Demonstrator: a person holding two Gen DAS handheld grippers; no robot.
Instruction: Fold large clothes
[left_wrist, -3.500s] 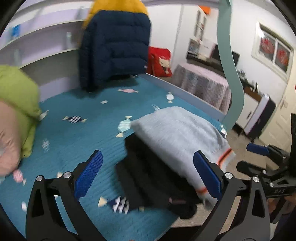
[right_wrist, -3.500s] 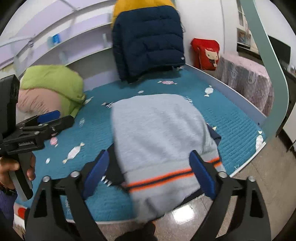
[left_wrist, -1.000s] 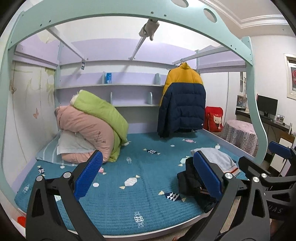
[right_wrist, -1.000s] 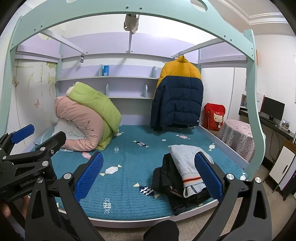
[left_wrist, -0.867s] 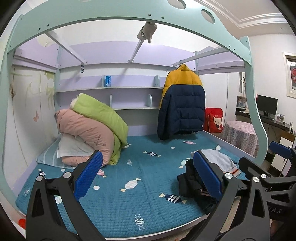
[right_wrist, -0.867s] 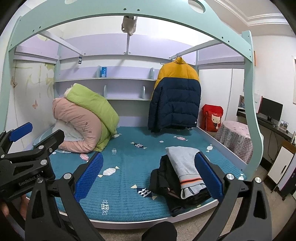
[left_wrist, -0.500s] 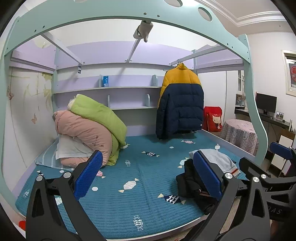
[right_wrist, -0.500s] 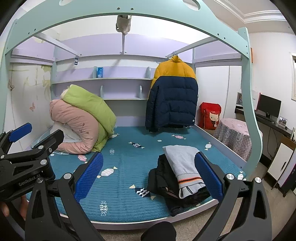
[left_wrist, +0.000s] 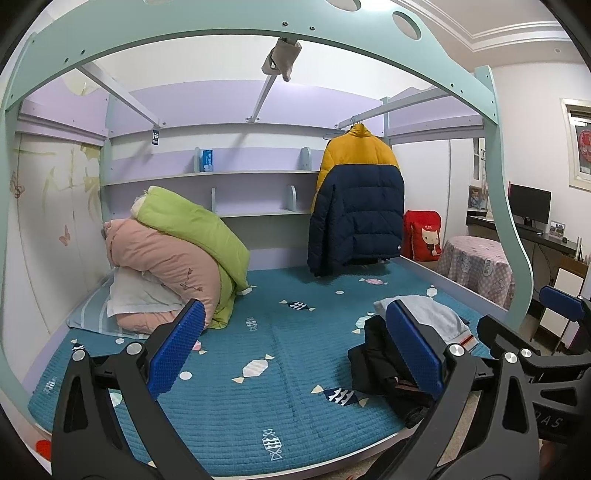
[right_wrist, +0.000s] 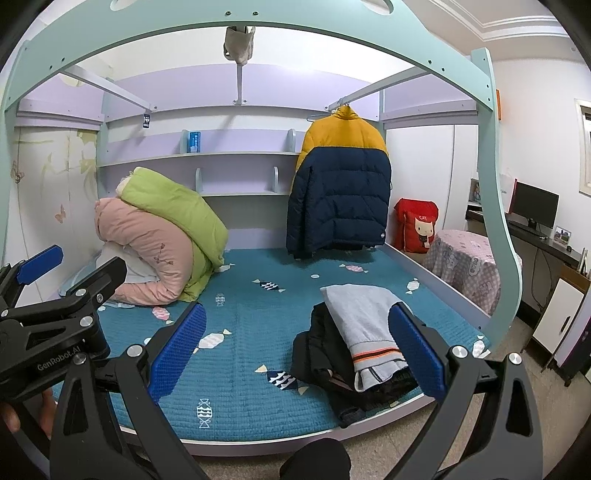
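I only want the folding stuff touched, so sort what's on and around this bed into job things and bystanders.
For the job:
grey sweater, on top of the pile
dark clothes under it, near the bed's front edge
left gripper and right gripper, both open and empty

Just lying about:
pink quilt
green quilt
hanging puffer jacket
red bag

We see our left gripper (left_wrist: 295, 350) as two black skeletal arms with triangular cut-outs, each tipped by a ridged blue pad (left_wrist: 177, 350) and pinned with a round silver screw. Our right gripper (right_wrist: 295, 347) looks the same: matte black frame, textured blue pads (right_wrist: 415, 350), silver screws. White lettering "GenRobot.AI" marks the left gripper's black body in the right wrist view. A bit of bare skin, our left hand (right_wrist: 11, 415), shows under it.
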